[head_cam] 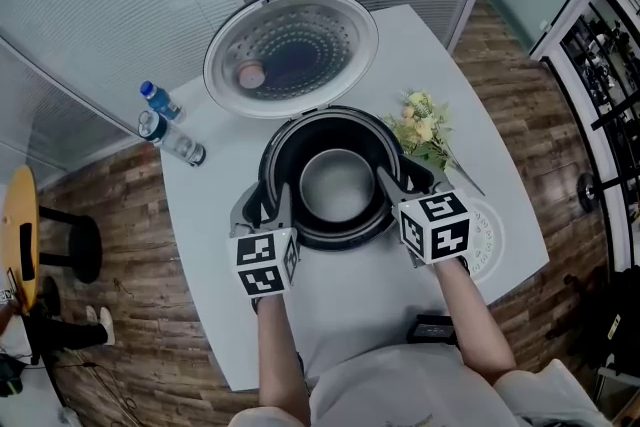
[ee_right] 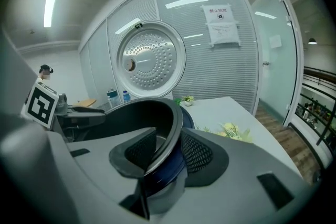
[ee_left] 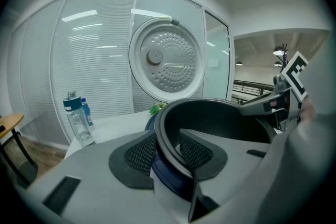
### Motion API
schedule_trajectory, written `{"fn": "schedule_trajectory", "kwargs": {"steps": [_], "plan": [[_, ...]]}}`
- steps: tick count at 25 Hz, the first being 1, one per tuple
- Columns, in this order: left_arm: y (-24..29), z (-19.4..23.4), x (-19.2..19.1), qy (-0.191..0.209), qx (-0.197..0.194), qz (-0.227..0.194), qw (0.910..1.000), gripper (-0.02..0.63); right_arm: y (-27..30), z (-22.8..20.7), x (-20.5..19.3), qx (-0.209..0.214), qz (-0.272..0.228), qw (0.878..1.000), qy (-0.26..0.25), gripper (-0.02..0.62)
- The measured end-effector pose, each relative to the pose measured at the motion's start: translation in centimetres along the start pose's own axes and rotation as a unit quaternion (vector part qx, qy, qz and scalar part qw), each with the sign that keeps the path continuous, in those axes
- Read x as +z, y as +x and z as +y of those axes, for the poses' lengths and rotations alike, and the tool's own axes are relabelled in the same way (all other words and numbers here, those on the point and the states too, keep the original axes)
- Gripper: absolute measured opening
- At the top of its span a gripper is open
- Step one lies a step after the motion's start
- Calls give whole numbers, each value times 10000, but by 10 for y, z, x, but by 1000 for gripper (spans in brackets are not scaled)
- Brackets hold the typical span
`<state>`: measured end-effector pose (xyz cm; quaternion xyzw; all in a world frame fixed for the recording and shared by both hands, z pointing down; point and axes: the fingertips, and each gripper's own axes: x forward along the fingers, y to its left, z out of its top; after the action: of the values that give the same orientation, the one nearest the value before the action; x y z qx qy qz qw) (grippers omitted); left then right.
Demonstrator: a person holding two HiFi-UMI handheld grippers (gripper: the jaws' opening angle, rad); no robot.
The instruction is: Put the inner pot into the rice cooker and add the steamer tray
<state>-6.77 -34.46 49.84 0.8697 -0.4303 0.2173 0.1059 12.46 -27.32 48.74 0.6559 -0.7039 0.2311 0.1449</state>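
Inner pot (head_cam: 335, 183) seated mouth-up in the rice cooker (head_cam: 330, 237) at mid-counter (head_cam: 340, 305), axis vertical.
Left gripper (head_cam: 272, 205) and right gripper (head_cam: 400, 187) straddle the pot's rim on opposite sides, jaws parted and slack about it. Both point away from the near edge and tilt downward, with the forearms (head_cam: 478, 315) running back to that edge. Lid (head_cam: 290, 50) stands open toward the far edge. Steamer tray (head_cam: 487, 240) lies flat near the right edge, flowers (head_cam: 422, 127) beyond it, bottles (head_cam: 170, 130) at the left edge. Bare counter lies between cooker and near edge.
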Motion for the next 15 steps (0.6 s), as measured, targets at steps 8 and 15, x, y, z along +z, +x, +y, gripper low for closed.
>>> {"fn": "schedule_trajectory", "kwargs": {"steps": [8, 15], "plan": [[-3, 0, 1, -157, -53, -84, 9998, 144, -7, -2, 3, -51, -189, 9998, 48, 152], [-15, 5, 3, -323, -29, -193, 9993, 144, -24, -6, 6, -93, -429, 9988, 228, 152]]}}
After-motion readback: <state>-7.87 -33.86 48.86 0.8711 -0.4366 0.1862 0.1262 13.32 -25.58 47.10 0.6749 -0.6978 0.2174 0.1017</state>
